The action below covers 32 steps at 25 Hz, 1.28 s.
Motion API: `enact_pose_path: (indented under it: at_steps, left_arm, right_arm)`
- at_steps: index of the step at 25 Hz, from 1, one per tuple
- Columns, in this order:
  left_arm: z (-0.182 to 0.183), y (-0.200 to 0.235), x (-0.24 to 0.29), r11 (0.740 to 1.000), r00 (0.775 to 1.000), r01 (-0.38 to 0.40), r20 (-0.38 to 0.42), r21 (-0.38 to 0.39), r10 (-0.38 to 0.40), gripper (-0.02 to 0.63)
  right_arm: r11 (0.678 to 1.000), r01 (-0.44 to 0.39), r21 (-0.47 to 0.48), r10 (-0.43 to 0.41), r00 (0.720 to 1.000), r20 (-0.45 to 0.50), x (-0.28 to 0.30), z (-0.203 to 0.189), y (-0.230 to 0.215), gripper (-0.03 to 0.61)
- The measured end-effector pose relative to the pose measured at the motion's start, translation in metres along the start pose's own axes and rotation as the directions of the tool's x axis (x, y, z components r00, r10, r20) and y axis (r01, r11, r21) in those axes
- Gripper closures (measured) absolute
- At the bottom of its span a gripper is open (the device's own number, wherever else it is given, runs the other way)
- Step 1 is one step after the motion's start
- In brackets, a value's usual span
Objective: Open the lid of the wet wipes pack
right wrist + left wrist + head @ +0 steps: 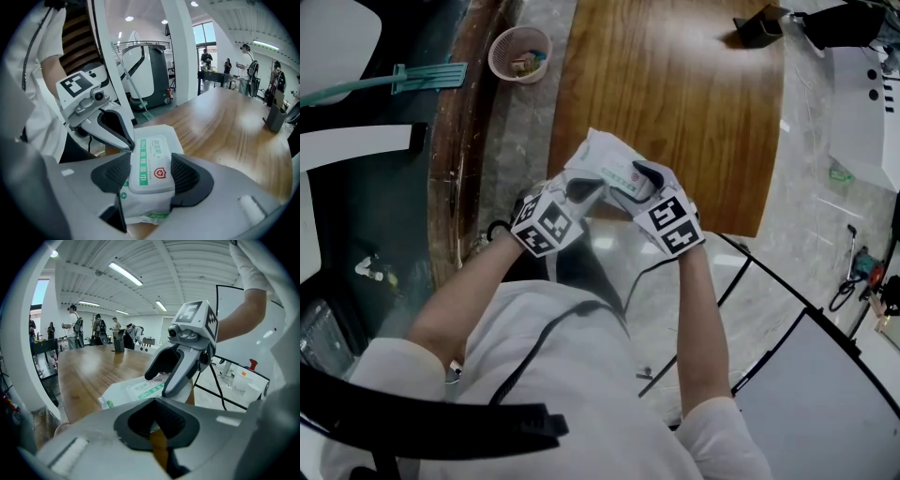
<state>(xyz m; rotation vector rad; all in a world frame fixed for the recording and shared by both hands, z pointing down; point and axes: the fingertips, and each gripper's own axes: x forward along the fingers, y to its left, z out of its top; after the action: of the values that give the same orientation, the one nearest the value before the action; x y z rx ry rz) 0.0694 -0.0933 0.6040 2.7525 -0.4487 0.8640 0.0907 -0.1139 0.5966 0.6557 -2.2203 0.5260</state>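
Note:
A white wet wipes pack [602, 153] is held in the air over the near edge of the wooden table [675, 94]. My right gripper [639, 184] is shut on it, one pad on each long side [151, 174]. The flat lid [152, 161], with green print and a red shield, faces up and lies shut. My left gripper [586, 189] has its jaws together, and its tip [131, 144] touches the lid's left edge. Whether it pinches that edge is hidden. In the left gripper view the pack [133, 392] lies just beyond my own jaws [157, 427], with the right gripper [158, 383] over it.
A pink basket [520, 53] and a green-handled tool [412, 80] lie on the floor at the far left. A black holder [759, 26] stands at the table's far end. White equipment [862, 94] is at the right. Several people stand far off [75, 329].

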Motion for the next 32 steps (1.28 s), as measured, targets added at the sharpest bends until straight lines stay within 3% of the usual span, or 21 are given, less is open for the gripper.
enact_pose_path:
  at_steps: [6, 13, 21, 32]
  left_arm:
    - [-0.002, 0.000, 0.001, 1.000, 1.000, 0.000, -0.005, -0.007, 0.000, 0.612]
    - [-0.003, -0.001, 0.000, 1.000, 1.000, 0.008, -0.022, -0.018, -0.009, 0.612]
    - [-0.004, -0.002, -0.003, 1.000, 0.999, 0.005, -0.037, -0.029, -0.007, 0.612]
    - [0.013, 0.006, -0.017, 0.996, 0.999, -0.031, 0.028, -0.084, 0.034, 0.611]
  right_arm:
    - [0.999, -0.043, 0.033, 0.043, 0.999, 0.010, -0.002, -0.001, -0.001, 0.304]
    - [0.998, -0.001, -0.057, 0.002, 1.000, 0.019, -0.008, 0.006, 0.003, 0.302]
    - [0.998, 0.018, -0.060, -0.014, 0.998, 0.066, -0.022, 0.020, 0.001, 0.308]
    - [0.997, 0.050, -0.066, -0.043, 0.993, 0.111, -0.035, 0.033, -0.006, 0.327]
